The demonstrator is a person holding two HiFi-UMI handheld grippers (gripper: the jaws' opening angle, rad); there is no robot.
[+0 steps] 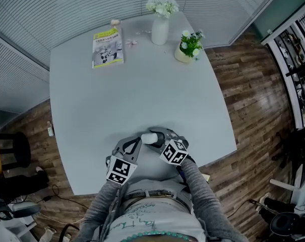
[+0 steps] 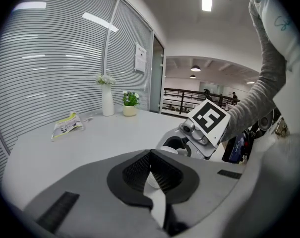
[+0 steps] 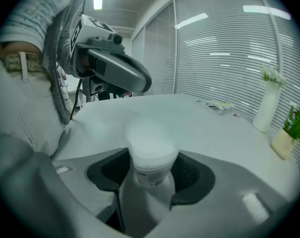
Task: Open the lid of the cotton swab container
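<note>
at the near edge of the pale grey table (image 1: 142,95), right in front of the person, the right gripper (image 3: 152,175) has its jaws spread wide and clamped on a small white round plastic cotton swab container (image 3: 150,155), one pad against each side. its white lid (image 3: 149,133) is on and the walls are opaque, so nothing inside shows. the left gripper (image 2: 150,170) sits just beside it, on the person's left, with its jaws pressed together. a white sliver shows at their seam, but i can't tell what it is. at the far end a tall white ceramic vase (image 1: 160,30) holds white flowers (image 1: 162,5). near it a small cream pot (image 1: 181,55) holds a green plant with white blossoms (image 1: 192,42). a yellow-green magazine (image 1: 108,47) lies flat to their left.
</note>
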